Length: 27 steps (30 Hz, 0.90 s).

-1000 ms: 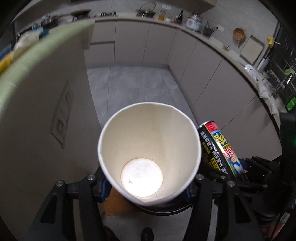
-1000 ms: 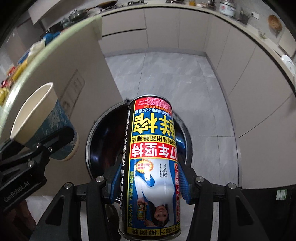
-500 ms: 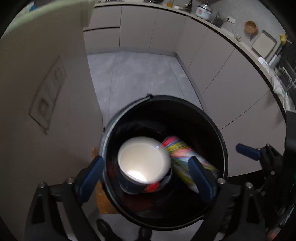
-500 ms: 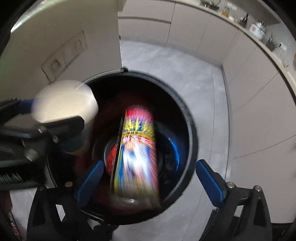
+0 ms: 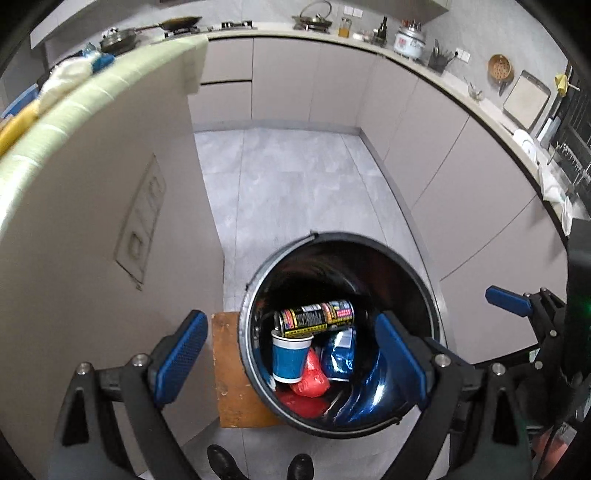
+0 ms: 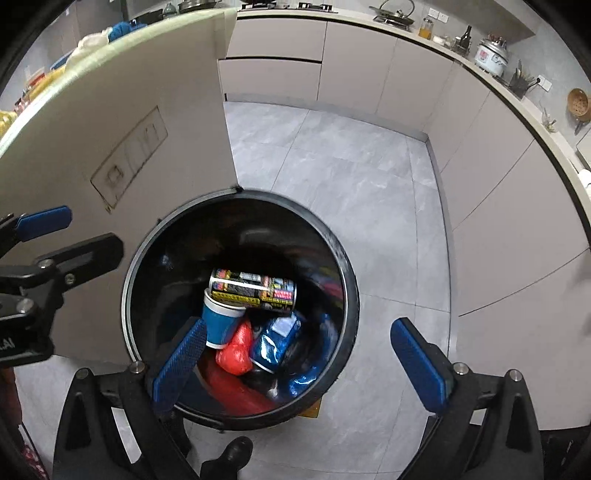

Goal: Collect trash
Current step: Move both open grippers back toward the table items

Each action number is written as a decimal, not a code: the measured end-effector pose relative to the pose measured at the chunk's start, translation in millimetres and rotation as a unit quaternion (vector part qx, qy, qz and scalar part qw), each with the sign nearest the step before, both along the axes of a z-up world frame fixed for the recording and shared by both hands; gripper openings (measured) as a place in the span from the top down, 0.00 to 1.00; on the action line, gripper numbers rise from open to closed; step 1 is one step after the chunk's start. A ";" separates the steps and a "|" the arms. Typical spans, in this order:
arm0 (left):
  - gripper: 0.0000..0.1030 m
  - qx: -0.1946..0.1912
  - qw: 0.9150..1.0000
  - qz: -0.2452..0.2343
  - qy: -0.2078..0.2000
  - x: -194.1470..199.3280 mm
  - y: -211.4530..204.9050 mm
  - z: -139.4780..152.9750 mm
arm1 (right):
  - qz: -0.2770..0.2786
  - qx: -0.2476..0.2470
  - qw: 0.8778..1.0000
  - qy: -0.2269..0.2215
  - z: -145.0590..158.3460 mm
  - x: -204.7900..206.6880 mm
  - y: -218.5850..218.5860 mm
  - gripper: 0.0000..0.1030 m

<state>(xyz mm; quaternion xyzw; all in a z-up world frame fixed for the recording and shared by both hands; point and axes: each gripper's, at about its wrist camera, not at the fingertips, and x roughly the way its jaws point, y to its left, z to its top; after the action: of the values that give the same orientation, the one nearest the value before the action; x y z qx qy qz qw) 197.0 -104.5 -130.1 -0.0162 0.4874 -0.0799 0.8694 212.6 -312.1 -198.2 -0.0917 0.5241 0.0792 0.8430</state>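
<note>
Both tools, left tool [image 5: 288, 360] and right tool [image 6: 308, 363], spread wide, empty, above bin [image 5: 424, 288]. Inside bin: cup [image 5: 290, 354], light, crushable, best pinched across rim; can [image 5: 314, 318], stiff, slick, best gripped mid-body.

A grey tiled floor [image 5: 291, 184] runs between a pale island panel [image 5: 85, 206] with a recessed socket plate [image 5: 142, 221] and a curved row of beige cabinets [image 5: 417, 133]. On the table [image 5: 424, 61] above the cabinets stand a kettle [image 5: 312, 14], a white rice cooker [image 5: 408, 40], a dark bottle [image 5: 384, 26] and a wooden bowl [image 5: 500, 68], with a frying pan [image 5: 177, 24] further left. A brown board [image 5: 229, 369] lies on the floor, and the toes of two black shoes [image 5: 225, 459] show at the bottom edge.
</note>
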 end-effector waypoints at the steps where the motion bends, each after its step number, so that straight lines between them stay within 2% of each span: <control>1: 0.10 0.001 1.000 0.001 -0.006 2.0 0.2 3.5 | -0.001 -0.001 1.000 -0.002 5.6 -0.9 0.7 0.02; 9: 0.10 -0.010 0.999 0.024 -0.043 -18.2 27.3 49.5 | -0.010 0.011 0.999 -0.040 59.4 -7.7 21.4 0.02; 14: 0.10 -0.015 0.997 0.049 -0.065 -30.0 51.6 68.7 | 0.006 0.024 0.997 -0.073 98.6 -14.0 46.0 0.02; 27: 0.09 -0.003 0.986 0.126 -0.106 -63.3 142.4 98.7 | 0.073 0.047 0.989 -0.116 150.3 -31.6 134.3 0.02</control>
<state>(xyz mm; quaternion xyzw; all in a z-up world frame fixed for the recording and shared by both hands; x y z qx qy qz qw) 133.7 37.9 -31.4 -0.0715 0.3862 0.0275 0.9192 181.1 -177.9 -47.9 -0.0989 0.4107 0.1540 0.8932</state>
